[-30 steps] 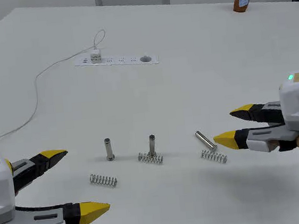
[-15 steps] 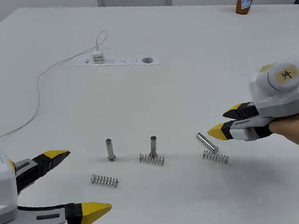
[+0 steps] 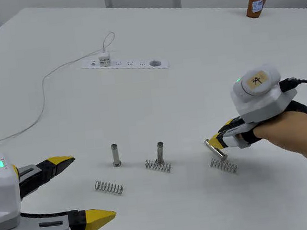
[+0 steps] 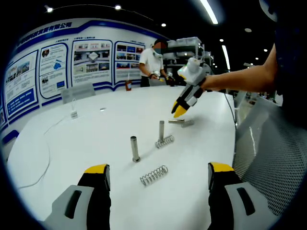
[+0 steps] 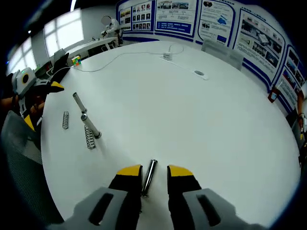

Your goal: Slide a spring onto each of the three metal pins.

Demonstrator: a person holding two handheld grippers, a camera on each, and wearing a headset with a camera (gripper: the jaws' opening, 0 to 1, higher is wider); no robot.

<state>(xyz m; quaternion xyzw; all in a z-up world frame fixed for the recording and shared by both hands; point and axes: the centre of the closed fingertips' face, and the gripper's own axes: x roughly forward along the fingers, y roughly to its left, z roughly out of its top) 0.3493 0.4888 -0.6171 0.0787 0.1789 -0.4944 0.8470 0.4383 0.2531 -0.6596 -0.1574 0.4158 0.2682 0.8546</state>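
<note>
One pin (image 5: 149,175) lay flat, lengthwise between your right gripper's (image 5: 154,168) slightly parted jaws; your left gripper (image 4: 159,167) gaped wide.

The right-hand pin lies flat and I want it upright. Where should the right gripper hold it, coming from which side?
Take the lying pin across its shaft near mid-length, coming down from above with one jaw each side. It lies flat, so only its round flanks are free; the right gripper sits astride it.

The head view looks down on the table (image 3: 202,60) from behind both tools. The view on the left tool (image 3: 93,185) skims low, that on the right tool (image 3: 217,140) sits close; all share the middle pin (image 3: 160,151).
</note>
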